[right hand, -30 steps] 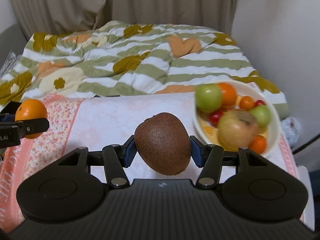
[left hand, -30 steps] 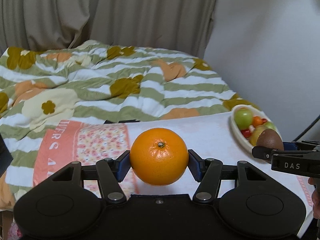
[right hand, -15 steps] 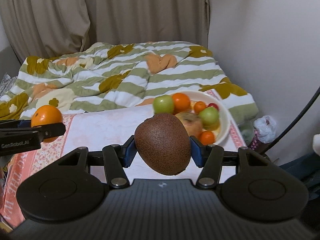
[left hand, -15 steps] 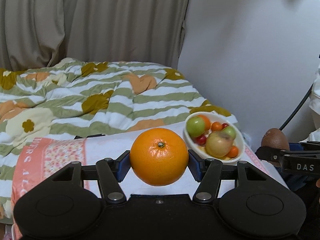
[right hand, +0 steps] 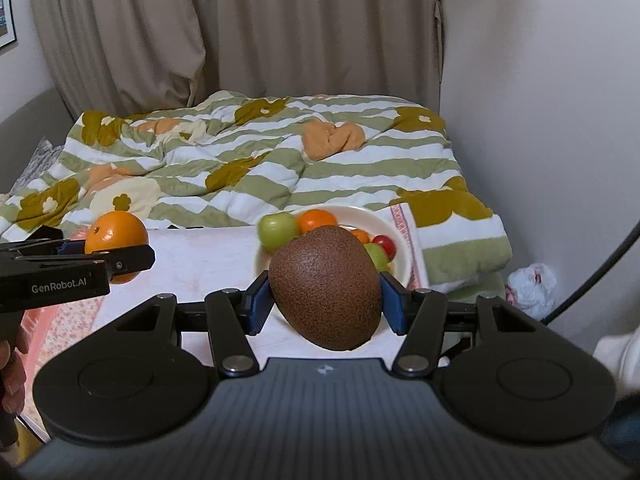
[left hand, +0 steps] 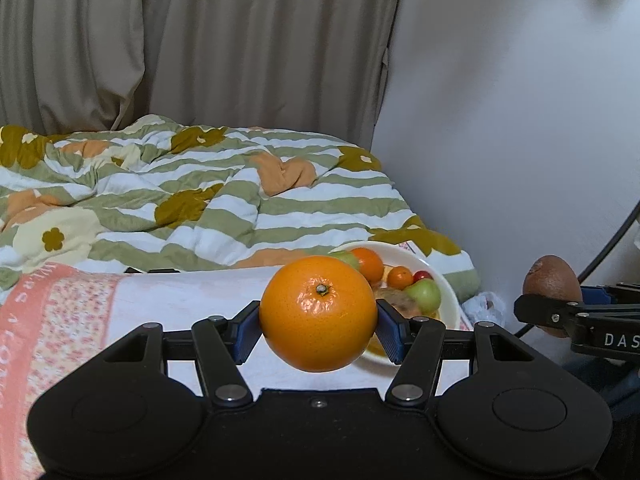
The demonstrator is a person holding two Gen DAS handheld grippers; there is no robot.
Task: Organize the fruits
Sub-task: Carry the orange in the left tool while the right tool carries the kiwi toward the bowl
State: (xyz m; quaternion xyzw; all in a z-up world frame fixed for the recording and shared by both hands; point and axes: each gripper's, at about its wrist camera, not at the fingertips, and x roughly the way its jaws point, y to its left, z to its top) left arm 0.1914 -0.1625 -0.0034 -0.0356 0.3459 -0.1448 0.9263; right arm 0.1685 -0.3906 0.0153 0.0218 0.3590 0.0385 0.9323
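Note:
My left gripper (left hand: 318, 322) is shut on a round orange (left hand: 318, 312), held in the air above the table; it also shows in the right wrist view (right hand: 116, 238). My right gripper (right hand: 326, 304) is shut on a brown kiwi (right hand: 326, 288), also in the air; the kiwi shows in the left wrist view (left hand: 552, 284) at the far right. A white bowl (right hand: 394, 240) with green apples, small oranges and red tomatoes sits at the table's far right, beyond both held fruits. The held fruits hide part of the bowl (left hand: 448, 292).
The table (right hand: 208, 256) has a white top and a pink flowered cloth (left hand: 52, 320) at the left. A striped flowered quilt (right hand: 260, 160) covers the bed behind. A white wall (right hand: 540, 100) and a plastic bag (right hand: 532, 284) stand at right.
Both grippers have pulled back and risen from the table with their fruits still held. The bowl now looks smaller and farther, and has slid behind the held fruits.

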